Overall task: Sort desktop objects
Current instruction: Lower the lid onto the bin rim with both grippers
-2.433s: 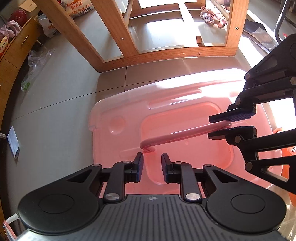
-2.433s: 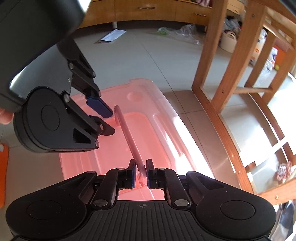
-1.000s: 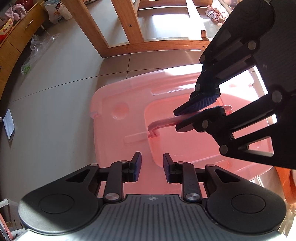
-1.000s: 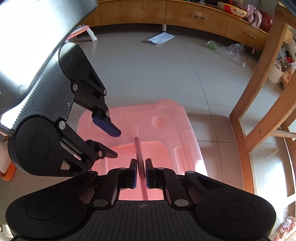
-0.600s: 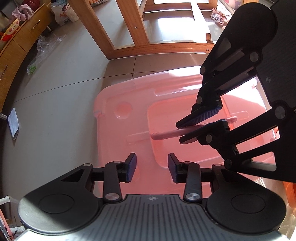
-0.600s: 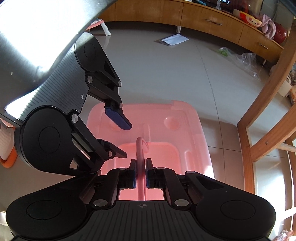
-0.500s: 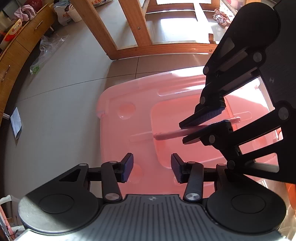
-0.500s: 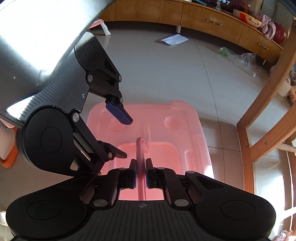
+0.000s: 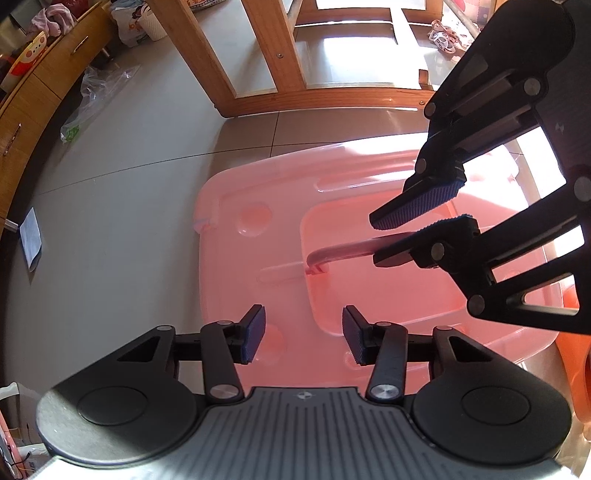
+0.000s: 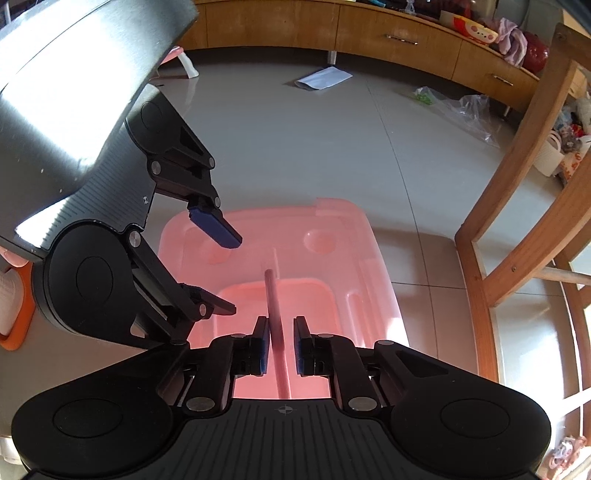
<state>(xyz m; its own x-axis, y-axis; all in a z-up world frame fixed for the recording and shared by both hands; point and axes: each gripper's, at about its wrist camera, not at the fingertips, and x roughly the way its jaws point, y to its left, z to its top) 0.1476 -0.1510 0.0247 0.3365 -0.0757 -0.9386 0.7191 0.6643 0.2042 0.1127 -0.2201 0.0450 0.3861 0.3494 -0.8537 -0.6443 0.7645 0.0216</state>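
a: item one, pink handle [image 10: 275, 317]. location?

b: over the recessed middle of the pink lid [image 9: 258, 236], which lies flat on the tiled floor [image 9: 122, 206]. its hooked end sits near the recess edge in the left wrist view, lower than a second ago, when it was lifted clear.

a: item two, right gripper [image 10: 279, 345]. state?

b: jaws opening. half a second ago the pads pinched the handle; now there is a gap on each side and the handle runs between them, unpressed.

a: item three, left gripper [image 9: 303, 338]?

b: jaws apart, nothing between them, wider than a second ago. it hangs over the near edge of the lid, pointing steeply down, beside the right gripper.

a: background entries?

b: wooden frame [image 9: 280, 55] beyond the lid, wooden cabinet [image 10: 369, 33] along the wall, a sheet of paper [image 10: 325, 79] and a clear plastic bag [image 10: 465, 110] on the floor. an orange object [image 10: 14, 314] at the left edge of the right wrist view; cannot tell what it is.
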